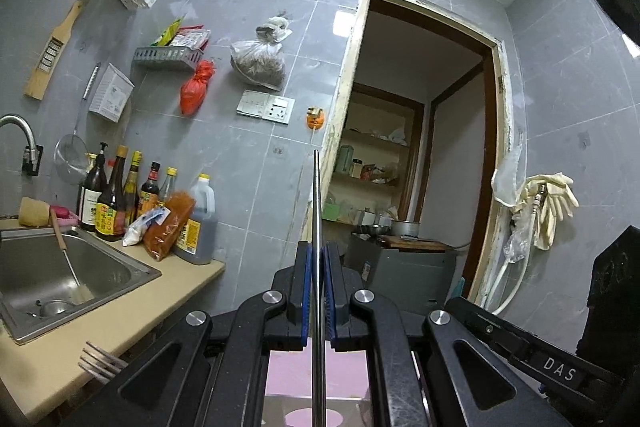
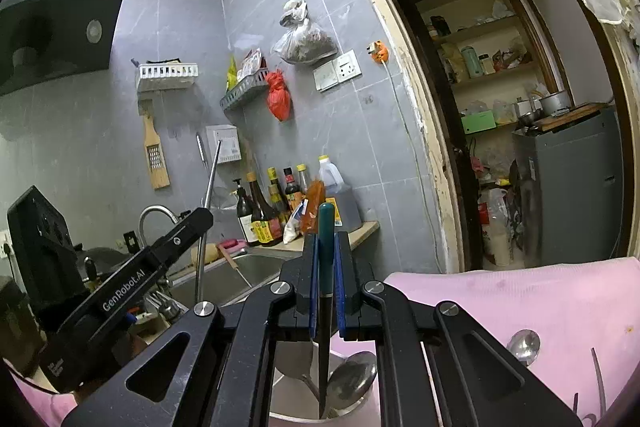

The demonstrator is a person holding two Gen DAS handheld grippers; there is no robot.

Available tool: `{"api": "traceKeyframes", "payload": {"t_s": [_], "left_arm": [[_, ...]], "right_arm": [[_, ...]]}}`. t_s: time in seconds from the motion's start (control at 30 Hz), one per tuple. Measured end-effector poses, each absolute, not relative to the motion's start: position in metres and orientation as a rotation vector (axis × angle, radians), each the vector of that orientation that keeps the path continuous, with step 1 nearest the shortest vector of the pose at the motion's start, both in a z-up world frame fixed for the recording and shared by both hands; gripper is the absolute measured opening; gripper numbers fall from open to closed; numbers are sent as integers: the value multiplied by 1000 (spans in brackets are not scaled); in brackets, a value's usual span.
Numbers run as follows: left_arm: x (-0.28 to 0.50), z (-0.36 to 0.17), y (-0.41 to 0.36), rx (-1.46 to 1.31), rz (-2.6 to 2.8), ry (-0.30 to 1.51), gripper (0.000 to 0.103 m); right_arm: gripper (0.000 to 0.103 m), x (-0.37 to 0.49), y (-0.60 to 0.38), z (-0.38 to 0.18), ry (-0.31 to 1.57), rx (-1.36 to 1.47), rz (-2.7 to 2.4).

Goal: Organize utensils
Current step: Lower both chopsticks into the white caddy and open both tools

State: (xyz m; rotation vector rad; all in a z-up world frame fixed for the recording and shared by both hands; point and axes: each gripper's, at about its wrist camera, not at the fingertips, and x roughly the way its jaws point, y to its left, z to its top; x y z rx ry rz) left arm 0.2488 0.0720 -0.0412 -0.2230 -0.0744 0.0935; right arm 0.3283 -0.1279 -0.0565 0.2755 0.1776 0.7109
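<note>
My left gripper (image 1: 317, 255) is shut on a thin metal utensil handle (image 1: 316, 211) that stands upright between the blue pads; its lower end runs down out of sight over a pink surface. My right gripper (image 2: 326, 247) is shut on a green-handled utensil (image 2: 326, 227) whose dark lower part reaches down into a white holder cup (image 2: 292, 399). A metal spoon (image 2: 352, 379) stands in that cup. Another spoon (image 2: 524, 345) lies on the pink cloth (image 2: 520, 303). The left gripper (image 2: 168, 239) shows in the right wrist view with its metal handle (image 2: 210, 179). A fork (image 1: 100, 361) lies at the counter edge.
A steel sink (image 1: 52, 275) with a faucet (image 1: 20, 131) is on the left, a wooden-handled tool (image 1: 60, 231) leaning in it. Sauce bottles (image 1: 120, 199) line the counter (image 1: 132, 315) against the grey tiled wall. An open doorway (image 1: 420, 163) with shelves lies ahead.
</note>
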Motion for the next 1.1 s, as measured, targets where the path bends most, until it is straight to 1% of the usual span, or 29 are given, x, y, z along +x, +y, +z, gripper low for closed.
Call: {"api": "traceKeyframes", "payload": {"t_s": [0.23,1.1], "left_arm": [[247,-49,74,-206,109,-71,6],[233,-61,61,-115,146,-183,7]], "right_arm": [[7,326,-121,-58,189,238,686],[7,325,-118,-62,195,244,688]]}}
